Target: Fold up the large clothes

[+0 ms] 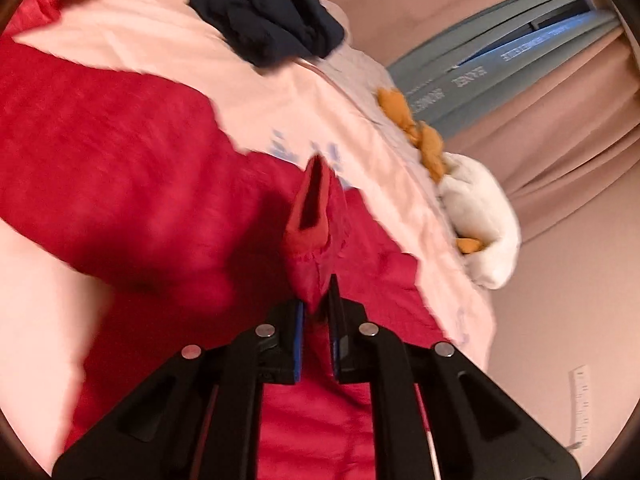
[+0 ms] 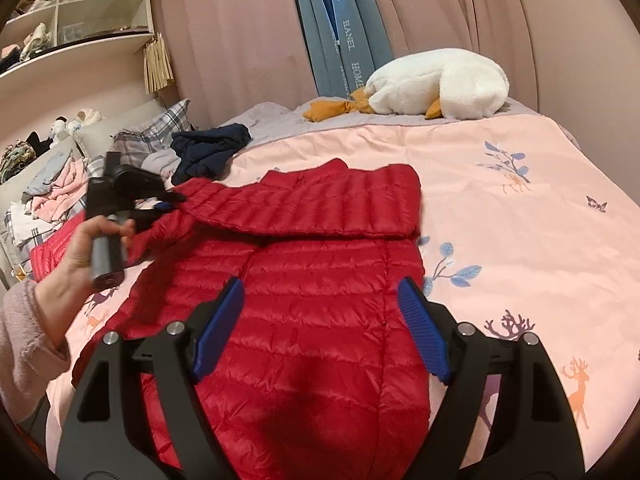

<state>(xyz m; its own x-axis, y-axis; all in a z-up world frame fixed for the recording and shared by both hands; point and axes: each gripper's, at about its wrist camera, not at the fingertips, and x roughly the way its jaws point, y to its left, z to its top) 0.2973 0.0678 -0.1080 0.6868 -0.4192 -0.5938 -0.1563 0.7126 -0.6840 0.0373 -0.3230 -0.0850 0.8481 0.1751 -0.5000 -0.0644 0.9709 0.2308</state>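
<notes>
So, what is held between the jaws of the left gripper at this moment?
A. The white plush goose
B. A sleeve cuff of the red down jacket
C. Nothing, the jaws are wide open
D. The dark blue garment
B: in the left wrist view the left gripper is closed on the sleeve cuff of the red down jacket, whose open cuff end sticks out past the fingertips.

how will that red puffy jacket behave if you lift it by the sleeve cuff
The red jacket will probably flop and trail: its sleeve already drapes limply from the left gripper, shut on the cuff. Its puffy quilting suggests it is light for its size. The shiny shell looks slippery, so folds may slide open.
</notes>
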